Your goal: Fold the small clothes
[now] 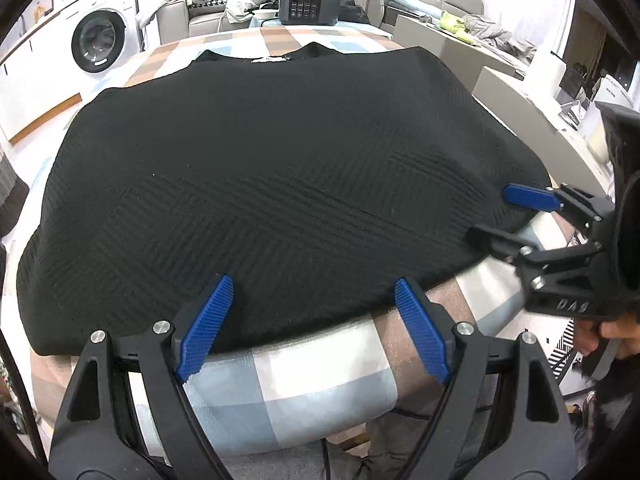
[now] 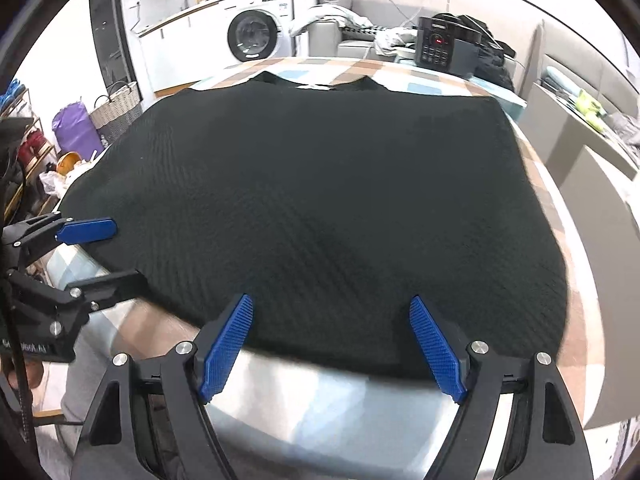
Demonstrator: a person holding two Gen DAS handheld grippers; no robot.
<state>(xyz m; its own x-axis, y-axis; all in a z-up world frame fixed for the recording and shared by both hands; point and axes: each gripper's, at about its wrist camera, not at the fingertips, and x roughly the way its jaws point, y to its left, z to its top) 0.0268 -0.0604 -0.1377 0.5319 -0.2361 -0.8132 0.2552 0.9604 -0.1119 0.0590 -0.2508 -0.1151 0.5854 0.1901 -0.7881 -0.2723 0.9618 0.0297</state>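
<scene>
Black knit fabric is filling most of the left wrist view: a black sweater (image 1: 280,184) is lying spread flat on a table covered by a checked cloth (image 1: 320,364) of blue, white and brown squares, its neckline pointing toward the far edge. The left gripper (image 1: 314,312) is hovering at the sweater's near hem with its blue-padded fingers (image 1: 206,328) standing wide apart, gripping nothing; the tips are sitting just over the hem edge. At the right side of this view the right gripper (image 1: 492,216) is reaching in toward the sweater's corner, its jaws likewise spread, one blue pad lying over the fabric edge. Beyond the table a black cooker (image 1: 308,0) with a lit panel is sitting at the far end, and a washing machine (image 1: 102,40) is standing at the back left.

From the right wrist view, the same sweater (image 2: 320,200) is covering the table, hem nearest the camera. The right gripper (image 2: 332,328) is poised at the hem, fingers parted and holding nothing. The left gripper (image 2: 124,250) is showing at the left edge, jaws spread at the sweater's side. A woven basket (image 2: 116,110) and a purple bag (image 2: 74,128) are standing on the floor at the left.
</scene>
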